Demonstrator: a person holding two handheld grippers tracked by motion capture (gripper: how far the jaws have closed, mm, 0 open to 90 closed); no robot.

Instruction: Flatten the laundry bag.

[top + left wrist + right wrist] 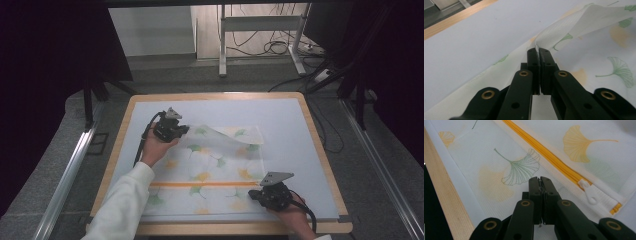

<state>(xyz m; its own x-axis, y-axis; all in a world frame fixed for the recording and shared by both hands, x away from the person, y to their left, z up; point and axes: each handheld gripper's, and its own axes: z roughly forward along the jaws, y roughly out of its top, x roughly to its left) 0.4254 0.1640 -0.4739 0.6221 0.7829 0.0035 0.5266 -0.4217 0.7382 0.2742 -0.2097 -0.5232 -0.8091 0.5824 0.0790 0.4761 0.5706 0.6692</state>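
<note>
A white mesh bag [210, 170] printed with green and yellow ginkgo leaves lies on the pale mat. An orange zipper [200, 184] runs across its near part. My left gripper [186, 129] is shut on the bag's far left corner, which is lifted off the mat so the far edge folds over. In the left gripper view the jaws [539, 50] pinch the raised fabric fold [584, 22]. My right gripper [252, 192] is at the bag's near right edge, shut [539, 178] with mesh between the tips. The white zipper pull [590, 193] lies just right of it.
The pale mat [280, 115] covers a table with a wooden rim [315, 145]. Grey floor surrounds it, with a metal desk frame [222, 45] and cables [280, 47] at the back. Dark curtains hang at both sides.
</note>
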